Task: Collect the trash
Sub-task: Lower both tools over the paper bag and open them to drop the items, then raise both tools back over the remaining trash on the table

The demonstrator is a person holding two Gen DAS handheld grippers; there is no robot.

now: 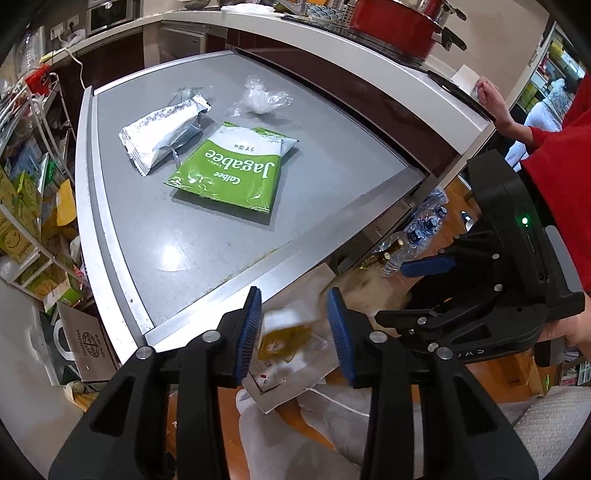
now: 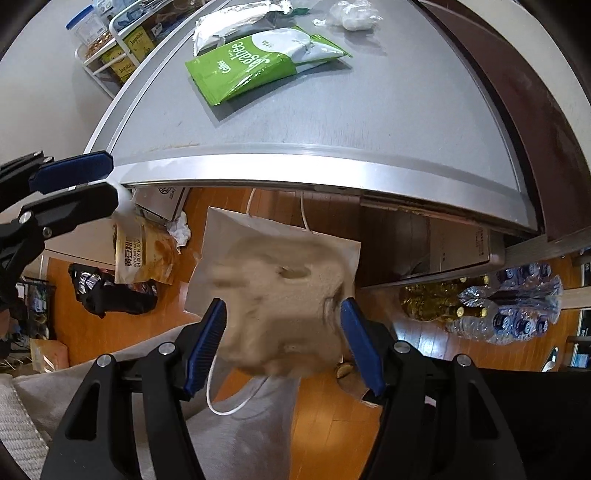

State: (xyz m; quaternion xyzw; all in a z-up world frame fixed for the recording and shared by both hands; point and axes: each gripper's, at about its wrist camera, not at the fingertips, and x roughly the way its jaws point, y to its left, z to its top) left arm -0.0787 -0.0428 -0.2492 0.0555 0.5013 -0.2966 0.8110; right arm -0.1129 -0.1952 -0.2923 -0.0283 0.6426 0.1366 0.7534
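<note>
left tongs (image 1: 295, 332) apart around blurred yellow packet (image 1: 280, 338), right tongs (image 2: 284, 347) straddling blurred paper bag (image 2: 280, 295), grip unclear

grey table top (image 1: 207, 236) with a metal edge, ceiling light glaring off it. dark cabinet fronts behind, white counter (image 1: 332, 37) above carrying a red pot (image 1: 399, 26). orange wood floor (image 2: 332, 417). wire rack (image 1: 33, 155) against the wall, stacked with what look like boxes.

Red pot (image 1: 402, 22) on stove; water bottles (image 2: 517, 310) on floor.
</note>
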